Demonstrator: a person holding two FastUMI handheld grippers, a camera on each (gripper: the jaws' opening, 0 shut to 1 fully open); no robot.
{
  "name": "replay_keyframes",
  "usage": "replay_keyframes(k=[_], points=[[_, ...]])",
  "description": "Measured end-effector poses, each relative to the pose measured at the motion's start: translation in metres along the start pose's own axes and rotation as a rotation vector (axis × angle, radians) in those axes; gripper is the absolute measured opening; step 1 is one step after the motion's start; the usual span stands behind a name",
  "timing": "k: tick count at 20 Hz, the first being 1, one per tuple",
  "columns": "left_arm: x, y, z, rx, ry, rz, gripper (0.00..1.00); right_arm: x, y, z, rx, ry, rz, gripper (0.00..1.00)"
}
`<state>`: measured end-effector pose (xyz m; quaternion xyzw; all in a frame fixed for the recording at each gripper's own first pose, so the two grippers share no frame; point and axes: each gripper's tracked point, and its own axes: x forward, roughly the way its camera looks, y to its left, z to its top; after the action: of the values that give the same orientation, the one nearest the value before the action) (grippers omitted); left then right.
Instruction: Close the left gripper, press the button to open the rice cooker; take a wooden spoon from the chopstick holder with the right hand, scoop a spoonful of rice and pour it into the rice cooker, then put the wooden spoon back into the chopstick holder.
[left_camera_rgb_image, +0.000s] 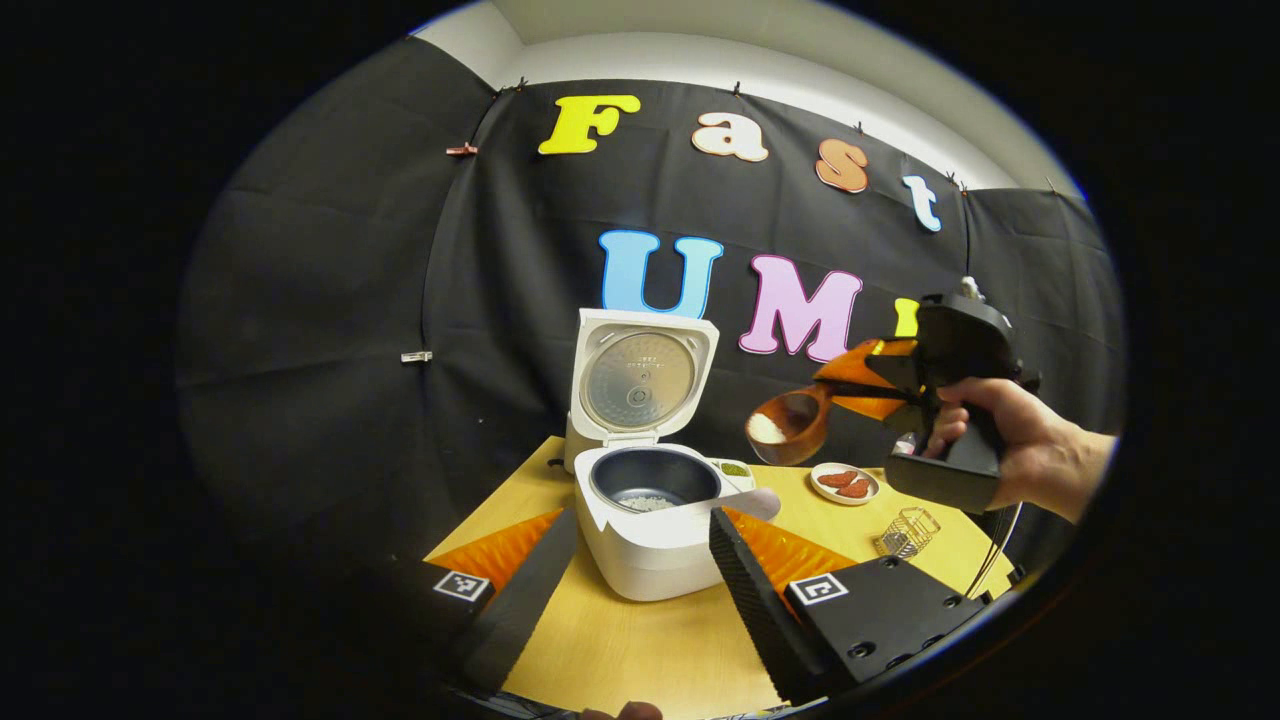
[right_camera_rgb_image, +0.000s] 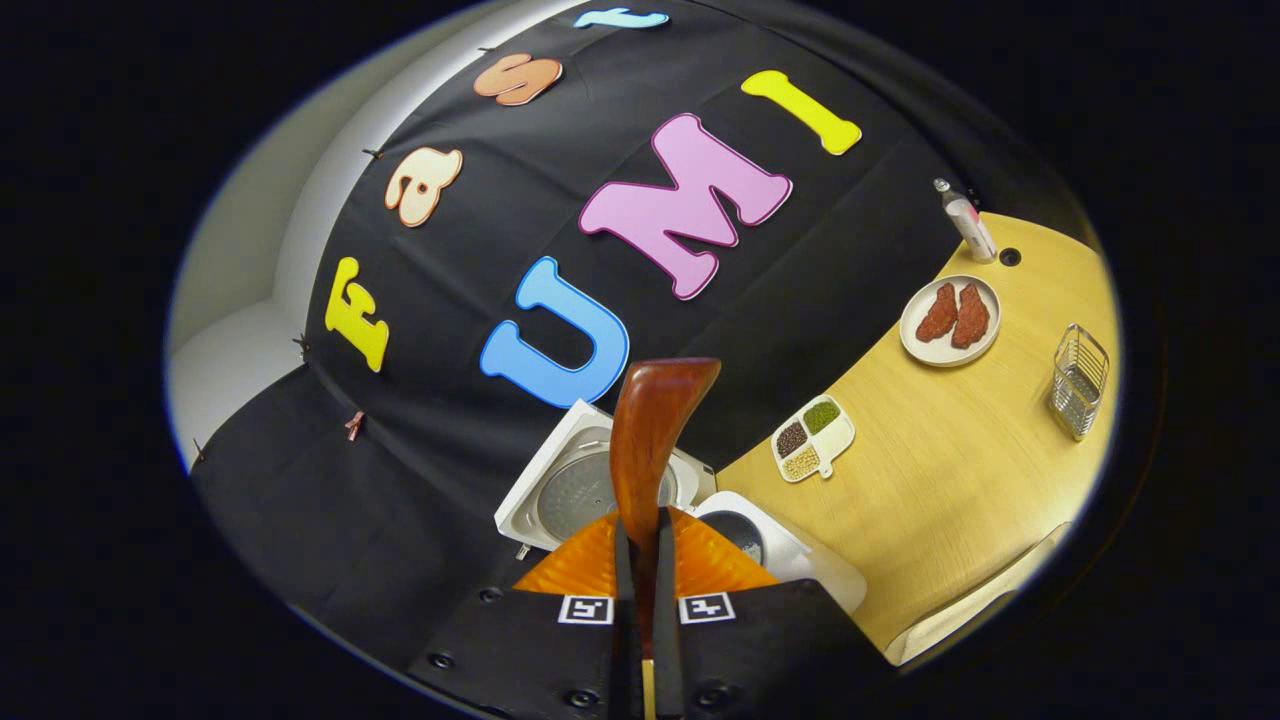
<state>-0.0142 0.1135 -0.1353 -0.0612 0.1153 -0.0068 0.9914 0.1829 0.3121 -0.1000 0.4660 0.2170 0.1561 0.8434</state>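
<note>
Wooden spoon (left_camera_rgb_image: 790, 425) loaded, raised right of open rice cooker (left_camera_rgb_image: 645, 510).

Reddish-brown, glossy; bowl carrying small white heap of rice, held above table (left_camera_rgb_image: 640, 640). Right gripper (right_camera_rgb_image: 640, 560) clenched on spoon handle, both fingers pressing. Left gripper (left_camera_rgb_image: 640, 560) spread wide, holding nothing, fingers flanking cooker. Lid upright, dark pot with some rice inside.

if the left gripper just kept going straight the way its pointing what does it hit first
Most likely the rice cooker: it sits dead ahead between the left gripper and its open fingers, lid up. The front wall comes first, though depth is hard to judge in this fisheye view.
</note>
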Motion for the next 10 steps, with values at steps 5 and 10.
replay_keyframes(k=[5, 10], points=[[0.007, 0.005, -0.011, -0.001, 0.019, -0.01, 0.93, 0.051, 0.007, -0.02, -0.108, -0.01, -0.034, 0.09], [0.013, 0.019, -0.017, 0.0, 0.024, 0.011, 0.93, 0.086, 0.002, -0.039, -0.281, -0.006, -0.076, 0.09]])
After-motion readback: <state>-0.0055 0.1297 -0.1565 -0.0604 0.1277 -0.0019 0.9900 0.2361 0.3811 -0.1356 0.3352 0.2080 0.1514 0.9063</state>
